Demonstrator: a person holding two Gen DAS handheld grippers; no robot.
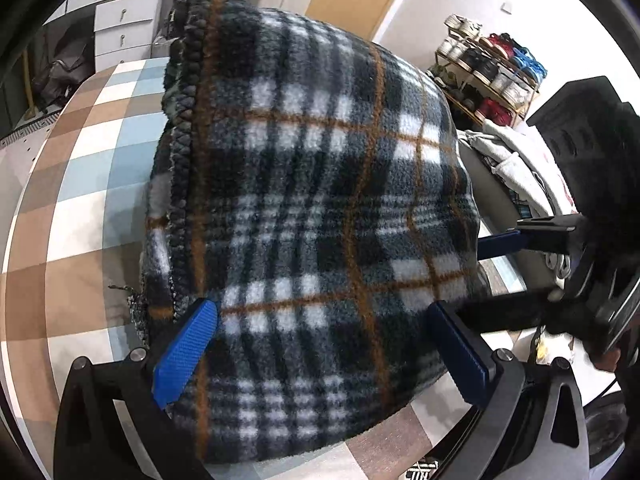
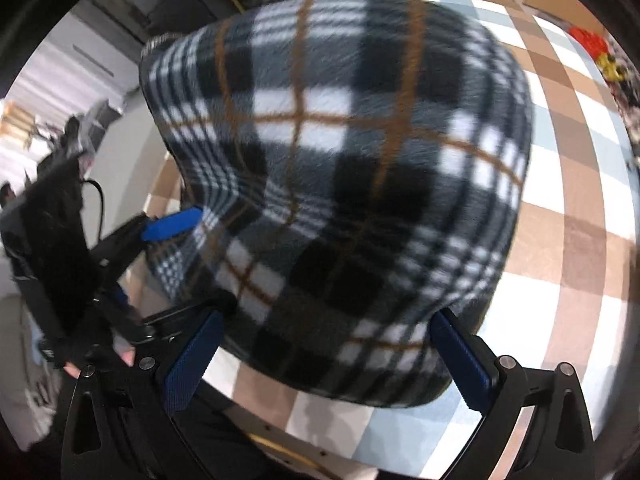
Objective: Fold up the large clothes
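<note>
A thick plaid fleece garment (image 1: 320, 208), dark grey and black with white squares and thin orange lines, lies folded into a bulky bundle on a table covered by a checked cloth (image 1: 80, 208) of brown, white and pale blue. In the left wrist view the bundle fills the middle of the picture, and a dark knitted cuff or hem (image 1: 188, 92) runs along its far left edge. The left gripper (image 1: 326, 344) stands wide, its two blue-padded fingers on either side of the near part of the bundle; whether the pads (image 1: 186, 354) press the fleece cannot be told. The right gripper (image 2: 328, 356) is also spread wide, its blue fingers flanking the near edge of the same garment (image 2: 344, 184), which looks blurred in that view. Each camera sees the other tool at the bundle's side: the right one enters from the right in the left view (image 1: 560, 236), and the left one enters from the left in the right view (image 2: 168, 224). Farther off on the right of the left view are a pile of pale clothes (image 1: 508, 152) and a rack of shoes (image 1: 488, 68); white drawers (image 1: 124, 24) stand at the far left.
</note>
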